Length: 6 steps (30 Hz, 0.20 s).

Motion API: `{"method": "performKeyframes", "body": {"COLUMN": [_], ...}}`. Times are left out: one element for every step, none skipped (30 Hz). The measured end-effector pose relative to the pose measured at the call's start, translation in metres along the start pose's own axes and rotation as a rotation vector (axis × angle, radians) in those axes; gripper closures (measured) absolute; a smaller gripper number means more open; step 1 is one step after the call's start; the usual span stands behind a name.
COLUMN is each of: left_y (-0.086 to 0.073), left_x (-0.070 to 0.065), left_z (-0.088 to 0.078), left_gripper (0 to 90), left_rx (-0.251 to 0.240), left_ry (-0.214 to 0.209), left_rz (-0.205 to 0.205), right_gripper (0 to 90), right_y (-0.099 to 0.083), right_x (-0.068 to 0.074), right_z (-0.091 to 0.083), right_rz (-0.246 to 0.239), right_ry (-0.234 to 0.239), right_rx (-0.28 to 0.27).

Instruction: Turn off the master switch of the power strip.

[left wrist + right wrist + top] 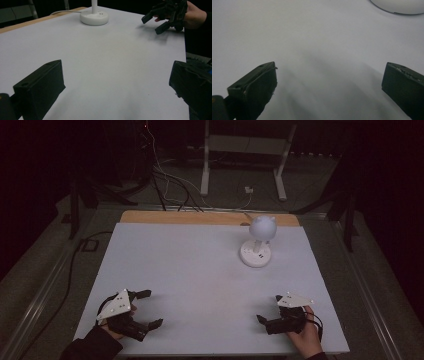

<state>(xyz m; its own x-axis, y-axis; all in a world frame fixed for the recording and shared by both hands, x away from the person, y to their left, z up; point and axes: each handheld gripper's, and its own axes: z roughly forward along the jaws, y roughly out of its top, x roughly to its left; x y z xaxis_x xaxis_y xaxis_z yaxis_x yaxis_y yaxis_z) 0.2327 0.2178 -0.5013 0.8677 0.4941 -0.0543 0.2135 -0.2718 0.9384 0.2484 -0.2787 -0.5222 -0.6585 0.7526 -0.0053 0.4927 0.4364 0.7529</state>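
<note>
The lamp (258, 242) stands upright at the far right of the white table (190, 270), well apart from both grippers. Left gripper (148, 309) and right gripper (266, 312) rest near the front edge, jaws spread and empty, apparently ready to reach.

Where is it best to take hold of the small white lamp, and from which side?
Probably the thin upright stem between the round base and the ball-shaped head of the white lamp. Come level from the near side with the right tool, whose jaws stand open; the flat base and round head offer little for the jaws to close on.
</note>
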Motion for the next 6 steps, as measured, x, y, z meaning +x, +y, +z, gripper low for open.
{"method": "performKeyframes", "body": {"left_y": [0.0000, -0.0001, 0.0000, 0.0000, 0.0001, 0.0001], "left_x": [0.0000, 0.0000, -0.0001, -0.0001, -0.0001, -0.0002], "left_z": [0.0000, 0.0000, 0.0000, 0.0000, 0.0001, 0.0003], "left_gripper": [0.3, 0.3, 0.3, 0.3, 0.3, 0.3], "left_rx": [0.000, 0.000, 0.000, 0.000, -0.001, 0.000], "left_ry": [0.000, 0.001, 0.000, 0.000, -0.001, -0.001], "left_rz": [0.000, 0.001, 0.000, 0.001, 0.000, 0.000], "right_gripper": [0.0, 0.0, 0.0, 0.0, 0.0, 0.0], "right_y": [-0.0001, 0.0000, 0.0002, 0.0004, 0.0005, 0.0007], "right_x": [-0.0001, -0.0001, 0.0000, 0.0004, 0.0008, 0.0012], "right_z": [0.0001, 0.0002, 0.0001, 0.0000, -0.0001, -0.0001], "right_rz": [-0.005, -0.004, -0.002, -0.006, -0.012, -0.016], "right_ry": [-0.002, -0.002, 0.000, -0.003, -0.006, -0.008], "right_rx": [0.003, 0.004, 0.004, 0.004, 0.002, 0.003]}}
